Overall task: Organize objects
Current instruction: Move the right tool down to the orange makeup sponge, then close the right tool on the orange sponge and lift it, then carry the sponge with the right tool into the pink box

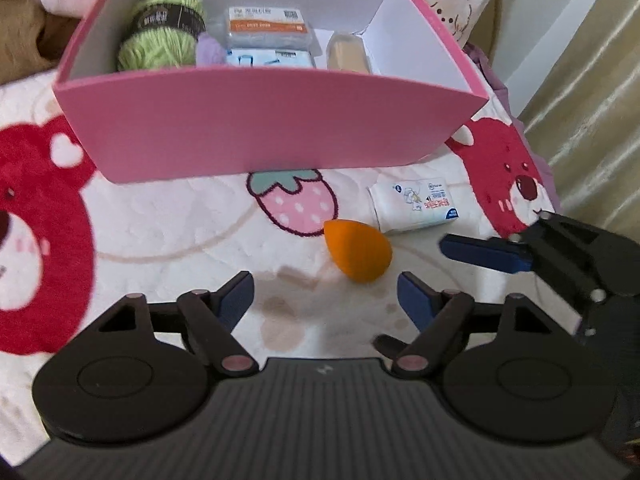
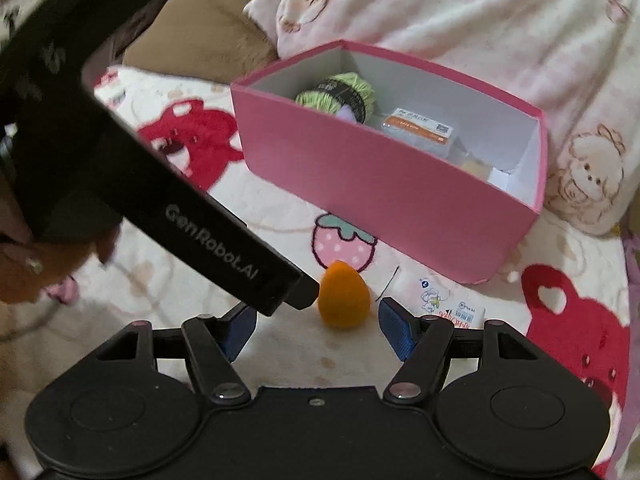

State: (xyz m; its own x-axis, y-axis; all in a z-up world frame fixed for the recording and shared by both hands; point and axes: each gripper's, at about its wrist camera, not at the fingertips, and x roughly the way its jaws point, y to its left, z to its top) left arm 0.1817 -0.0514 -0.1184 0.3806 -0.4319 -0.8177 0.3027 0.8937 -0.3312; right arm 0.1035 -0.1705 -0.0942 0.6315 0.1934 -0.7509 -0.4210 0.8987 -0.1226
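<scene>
Mostly the sorting looked done: pink box [image 1: 256, 128] sat upper centre of the left wrist view, on a fleece blanket [image 1: 160, 240] with bear and strawberry prints. Inside it were green yarn [image 1: 160, 36], an orange-labelled packet [image 1: 268, 26], something purple [image 1: 210, 50] and a tan block [image 1: 346, 54], packed side by side along the box floor, likely so more could fit.

Two items were outside the box. An orange sponge [image 1: 356, 250], egg-shaped, lay on the blanket just right of centre. A white tissue pack [image 1: 416, 208] lay close beside it, upper right of the sponge, just in front of the box's near wall.

Left hand-held gripper [image 1: 326, 294] was wide open and empty, at lower centre of its view. Sponge lay just ahead of its tips, nearer the right finger, not between them.

Right hand-held gripper [image 2: 316, 326] was also wide open with nothing held. In the right wrist view the sponge [image 2: 344, 300] sat just ahead of the gap between its fingers, slightly above the tips in frame, not touching them. Tissue pack [image 2: 448, 304] showed partly behind the right finger. The left gripper's body crossed the upper left of that view, its end just beside the sponge.

Judged: sponge was the next pick, and the right gripper looked better lined up.
</scene>
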